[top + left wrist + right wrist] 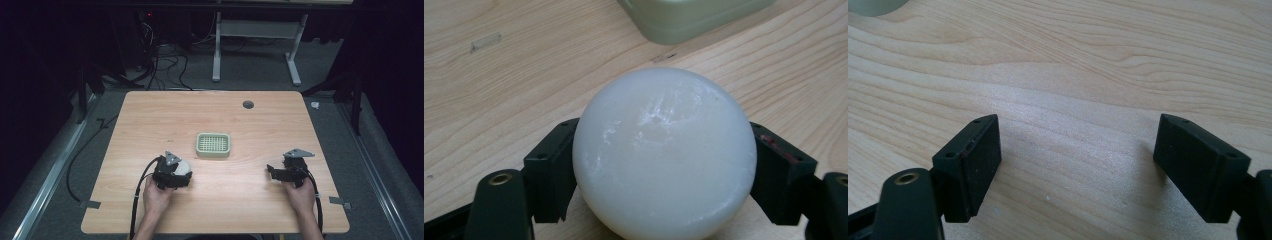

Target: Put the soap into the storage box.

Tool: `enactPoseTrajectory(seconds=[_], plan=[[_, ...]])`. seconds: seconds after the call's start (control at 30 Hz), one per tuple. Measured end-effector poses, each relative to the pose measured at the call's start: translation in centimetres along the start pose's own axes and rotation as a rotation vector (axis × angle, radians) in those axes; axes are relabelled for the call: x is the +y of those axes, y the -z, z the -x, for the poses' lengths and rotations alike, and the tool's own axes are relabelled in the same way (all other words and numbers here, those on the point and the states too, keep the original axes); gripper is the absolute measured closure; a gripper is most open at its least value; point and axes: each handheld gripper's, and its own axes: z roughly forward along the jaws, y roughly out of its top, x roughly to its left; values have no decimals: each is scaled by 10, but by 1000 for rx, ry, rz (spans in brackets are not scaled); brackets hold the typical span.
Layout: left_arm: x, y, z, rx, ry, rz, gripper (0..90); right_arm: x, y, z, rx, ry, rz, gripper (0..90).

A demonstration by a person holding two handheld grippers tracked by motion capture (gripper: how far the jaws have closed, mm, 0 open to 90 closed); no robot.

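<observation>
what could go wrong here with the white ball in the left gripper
1. The white ball is smooth and round, and the left gripper pinches it only at its two sides, so it may squirt out and roll across the table.
2. The green tray sits just beyond the ball; a hasty forward move could knock it.
3. The right gripper is open over bare wood, too far off to catch a slip.

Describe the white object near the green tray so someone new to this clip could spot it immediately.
Start at the wooden table and find the pale green slotted tray near its middle. Nearer the person and to the left, the left hand-held gripper has its jaws on either side of a smooth white ball. It is the one round, glossy white thing there.
</observation>
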Motion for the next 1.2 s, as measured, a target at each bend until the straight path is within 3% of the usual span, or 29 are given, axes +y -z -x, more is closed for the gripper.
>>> enactPoseTrajectory(seconds=[0.37,0.57,1.2], plan=[[18,13,7,-47,-17,40,246,0,0,0,2,0,0,198],[28,19,12,-70,-51,49,247,0,0,0,0,0,0,198],[60,22,18,-91,-110,70,246,0,0,0,-1,3,0,197]])
